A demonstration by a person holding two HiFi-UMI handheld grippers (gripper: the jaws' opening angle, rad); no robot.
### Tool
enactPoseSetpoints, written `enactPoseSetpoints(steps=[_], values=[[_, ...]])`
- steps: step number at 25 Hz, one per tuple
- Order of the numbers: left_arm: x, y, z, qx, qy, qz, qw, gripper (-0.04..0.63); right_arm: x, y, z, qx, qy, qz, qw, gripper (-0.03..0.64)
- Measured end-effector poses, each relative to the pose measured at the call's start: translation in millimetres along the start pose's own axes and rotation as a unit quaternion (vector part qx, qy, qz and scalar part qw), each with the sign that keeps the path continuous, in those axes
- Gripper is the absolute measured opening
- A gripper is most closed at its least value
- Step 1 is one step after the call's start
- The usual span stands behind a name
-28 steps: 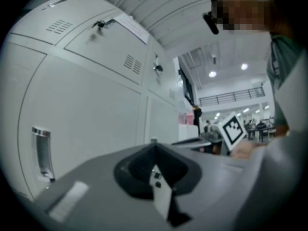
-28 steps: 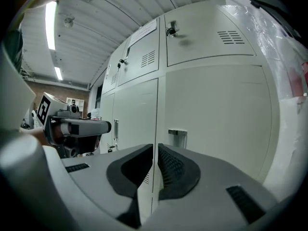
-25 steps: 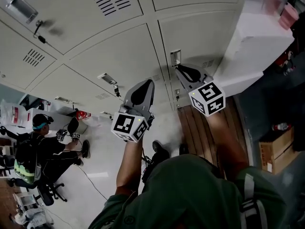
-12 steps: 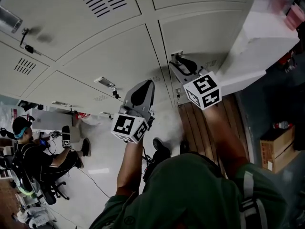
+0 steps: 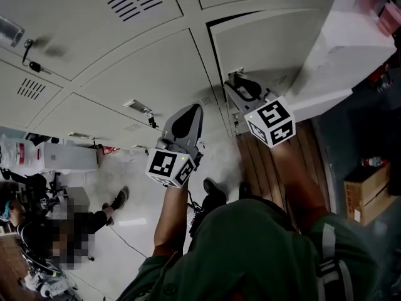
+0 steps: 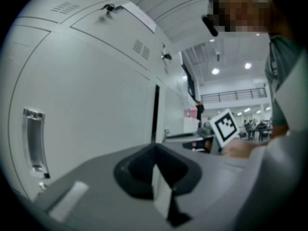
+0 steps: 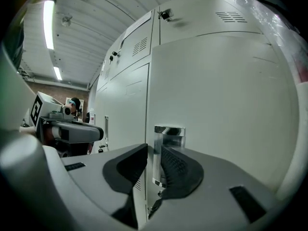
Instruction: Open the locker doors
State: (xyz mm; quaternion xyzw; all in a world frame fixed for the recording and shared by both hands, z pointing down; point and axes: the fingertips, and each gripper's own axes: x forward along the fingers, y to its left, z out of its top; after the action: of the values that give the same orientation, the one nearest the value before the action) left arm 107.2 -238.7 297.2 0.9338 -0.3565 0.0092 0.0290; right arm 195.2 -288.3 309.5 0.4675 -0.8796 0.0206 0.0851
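Observation:
Grey lockers fill the head view. My right gripper point(image 5: 233, 84) is at the chrome handle point(image 5: 232, 74) on the left edge of the right-hand locker door point(image 5: 269, 42). In the right gripper view the handle point(image 7: 166, 131) stands between the jaws of the right gripper point(image 7: 154, 150), which have just been closing and now press on it. A dark gap point(image 5: 213, 30) runs along that door's top and left edge, so the door is slightly ajar. My left gripper point(image 5: 190, 110) hangs shut and empty before the neighbouring locker, its tips together in its own view point(image 6: 155, 147).
A large white box point(image 5: 341, 55) stands right of the lockers. A cardboard box point(image 5: 366, 196) lies on the floor at right. A seated person point(image 5: 37, 237) is at lower left. A neighbouring door has its own handle point(image 5: 139, 104), and a padlock point(image 5: 28, 49) hangs higher up.
A dark gap has appeared round the right-hand door's edge. The right gripper has drawn slightly back with the handle. The left gripper is still. The seated person has shifted lower left.

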Motion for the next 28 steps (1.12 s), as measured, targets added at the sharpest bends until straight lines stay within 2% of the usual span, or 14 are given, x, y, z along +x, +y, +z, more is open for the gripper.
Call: enactPoseSetpoints(steps=[15, 17, 19, 24, 25, 26, 27, 28], values=[[-12, -32, -4, 0.002, 0.0, -0.017, 0.9998, 0.0, -67, 20, -11, 0.005, -0.012, -0.003, 1.0, 0.089], [-15, -36, -4, 0.002, -0.001, -0.019, 0.9998, 0.0, -77, 18, -12, 0.001, -0.014, -0.015, 1.0, 0.089], [-19, -40, -4, 0.002, -0.002, -0.02, 0.9998, 0.0, -91, 10, -16, -0.004, -0.015, -0.041, 0.999, 0.009], [-28, -45, -6, 0.0, -0.003, -0.02, 0.9998, 0.0, -116, 5, -18, -0.004, -0.025, -0.082, 0.996, 0.007], [-29, -46, -7, 0.0, -0.003, -0.02, 0.9998, 0.0, -116, 6, -16, 0.0, -0.034, -0.091, 0.995, 0.068], [-29, -47, -8, -0.001, -0.003, -0.021, 0.9998, 0.0, -115, 8, -13, 0.005, -0.042, -0.102, 0.994, 0.164], [-30, -48, -9, -0.001, -0.002, -0.022, 0.9998, 0.0, -111, 10, -11, 0.009, -0.046, -0.113, 0.992, 0.229], [-30, -49, -10, -0.001, -0.002, -0.023, 0.9997, 0.0, -106, 12, -10, 0.01, -0.048, -0.126, 0.991, 0.265]])
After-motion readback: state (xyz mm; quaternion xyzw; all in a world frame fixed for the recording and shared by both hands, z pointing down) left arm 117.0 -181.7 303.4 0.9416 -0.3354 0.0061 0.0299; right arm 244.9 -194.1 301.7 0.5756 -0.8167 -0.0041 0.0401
